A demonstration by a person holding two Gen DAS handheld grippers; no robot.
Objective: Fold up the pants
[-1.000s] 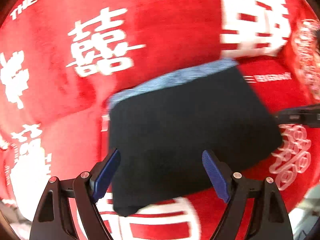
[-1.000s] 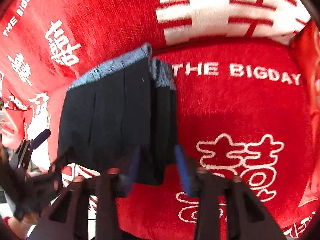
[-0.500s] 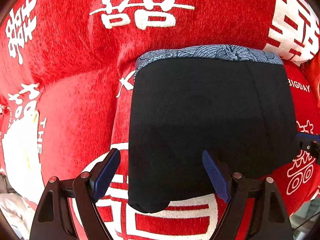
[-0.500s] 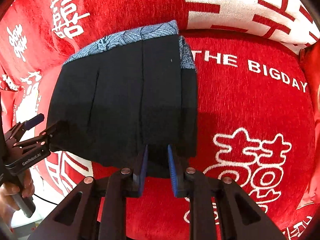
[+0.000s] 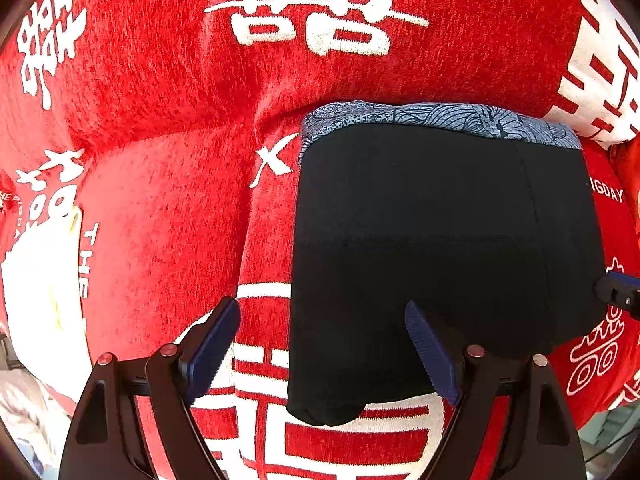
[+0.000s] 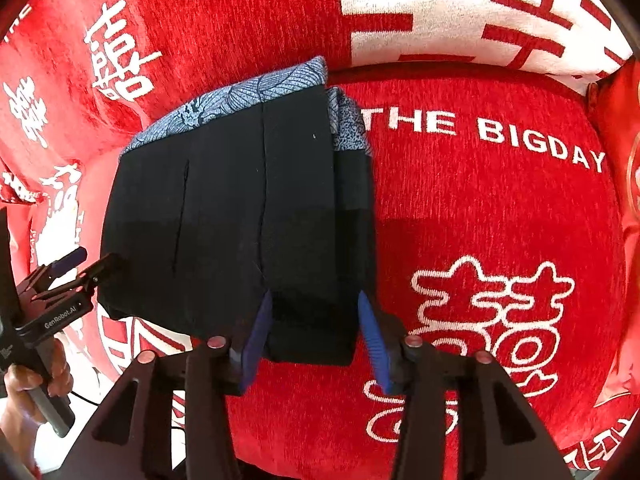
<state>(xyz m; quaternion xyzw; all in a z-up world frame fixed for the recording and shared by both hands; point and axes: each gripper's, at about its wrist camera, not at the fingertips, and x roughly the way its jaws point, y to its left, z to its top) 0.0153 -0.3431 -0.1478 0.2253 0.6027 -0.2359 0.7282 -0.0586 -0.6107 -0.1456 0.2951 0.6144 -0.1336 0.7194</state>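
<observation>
- Black fabric pants [image 5: 440,248], folded into a compact rectangle with a blue-grey patterned waistband [image 5: 436,118] along the far edge, lie flat on a red plush blanket [image 5: 168,128] printed with white characters and the words "THE BIGDAY".
- In the right wrist view the folded pants [image 6: 240,216] sit left of the "THE BIGDAY" lettering, with the patterned waistband [image 6: 240,96] towards the large white character block at the top.
- The left gripper [image 5: 324,344] hangs over the near left corner of the pants, its blue-padded fingers [image 5: 212,344] spread wide; the jaws have just been opening, one finger over the blanket, the other over the black cloth, neither pressing on it.
- The right gripper [image 6: 316,340] stands at the near right corner of the pants, its blue fingers [image 6: 256,336] apart after just opening; the corner of the fold lies between them, unclamped.
- The left gripper [image 6: 80,268] also shows in the right wrist view, at the left edge of the pants, held by a person's hand [image 6: 28,388].
</observation>
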